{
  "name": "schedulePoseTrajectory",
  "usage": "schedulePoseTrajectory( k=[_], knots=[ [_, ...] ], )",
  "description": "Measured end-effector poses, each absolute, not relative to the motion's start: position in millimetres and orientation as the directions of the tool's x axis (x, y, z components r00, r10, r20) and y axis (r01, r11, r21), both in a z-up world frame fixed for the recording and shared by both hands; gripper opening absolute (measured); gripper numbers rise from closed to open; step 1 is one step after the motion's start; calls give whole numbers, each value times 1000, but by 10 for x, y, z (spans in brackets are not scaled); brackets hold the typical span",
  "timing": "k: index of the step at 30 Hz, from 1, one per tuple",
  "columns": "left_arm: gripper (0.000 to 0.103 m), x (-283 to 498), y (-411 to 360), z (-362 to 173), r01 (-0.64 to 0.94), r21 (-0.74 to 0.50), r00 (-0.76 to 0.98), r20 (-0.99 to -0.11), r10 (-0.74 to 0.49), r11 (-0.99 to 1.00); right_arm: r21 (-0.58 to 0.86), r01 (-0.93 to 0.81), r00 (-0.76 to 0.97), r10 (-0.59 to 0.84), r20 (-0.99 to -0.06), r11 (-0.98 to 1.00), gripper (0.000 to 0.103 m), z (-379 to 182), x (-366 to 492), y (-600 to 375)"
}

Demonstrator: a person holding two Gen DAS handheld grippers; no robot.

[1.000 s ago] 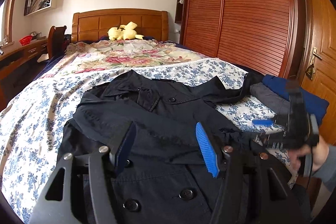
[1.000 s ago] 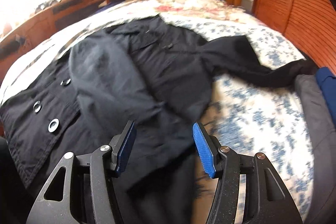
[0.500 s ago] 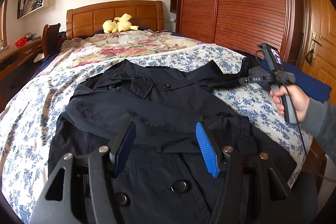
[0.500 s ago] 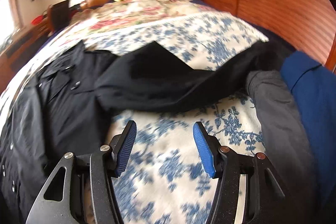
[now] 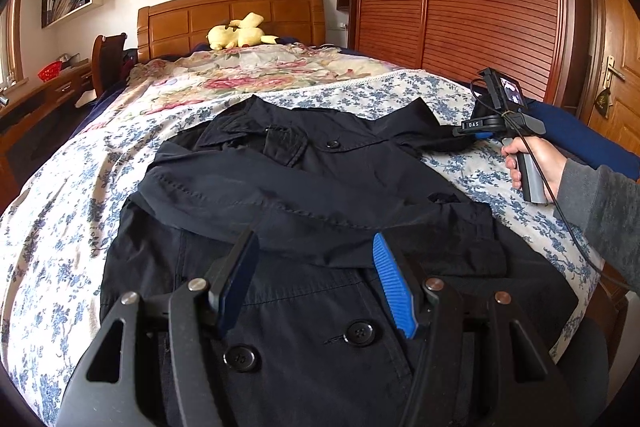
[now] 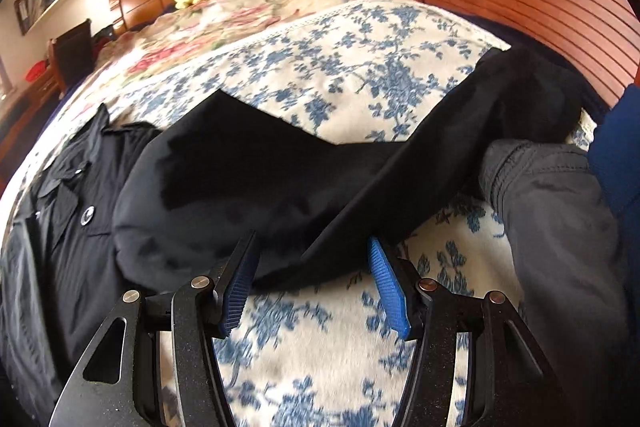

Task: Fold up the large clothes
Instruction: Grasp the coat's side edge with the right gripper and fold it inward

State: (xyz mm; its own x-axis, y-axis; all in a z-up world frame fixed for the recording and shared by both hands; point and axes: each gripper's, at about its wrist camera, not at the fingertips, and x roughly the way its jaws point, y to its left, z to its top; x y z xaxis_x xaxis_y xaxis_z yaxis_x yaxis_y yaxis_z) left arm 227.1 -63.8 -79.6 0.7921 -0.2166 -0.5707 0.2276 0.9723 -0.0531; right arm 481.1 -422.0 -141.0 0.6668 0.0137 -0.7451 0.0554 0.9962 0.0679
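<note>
Right wrist view: my right tool point(image 6: 312, 283), released, hovers over the coat's point(image 6: 248, 183) sleeve point(image 6: 460, 131) running toward 2 o'clock; my left tool point(image 5: 316, 283) is released too.

Left claw point(image 5: 316, 279) gapes over black coat point(image 5: 320, 195); right claw point(image 5: 476, 135) beside its sleeve.

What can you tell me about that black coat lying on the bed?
The black coat lies front up on the blue-flowered bedspread, collar toward the headboard. It looks like woven cotton, double-breasted with dark buttons. One sleeve is folded across its chest; the other sleeve stretches out sideways toward a grey garment. Both grippers hover open above it, gripping nothing.
</note>
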Motion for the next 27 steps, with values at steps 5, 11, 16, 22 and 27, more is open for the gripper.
schedulePoseTrajectory(
  k=[5, 11, 16, 22, 27],
  knots=[
    [59, 2271, -617, -787, 230, -57, 794, -567, -221, 971, 63, 19, 676, 34, -737, 998, 4, -1360, 4866, -4158],
    [59, 2259, -629, -747, 247, -55, 797, -556, -235, 967, 64, -159, 760, 164, -629, 985, 2, -839, 4575, -3747],
    [59, 2246, -617, -708, 261, -76, 799, -542, -260, 962, 74, -401, 721, 364, -589, 913, 2, -526, 4055, -3129],
    [59, 2160, -622, -681, 275, -69, 801, -535, -268, 959, 84, -459, 615, 384, -689, 885, 4, -756, 3694, -2741],
    [59, 2060, -581, -662, 280, -67, 803, -530, -272, 958, 36, -428, 600, 314, -736, 903, 18, -911, 3500, -2712]
  ],
)
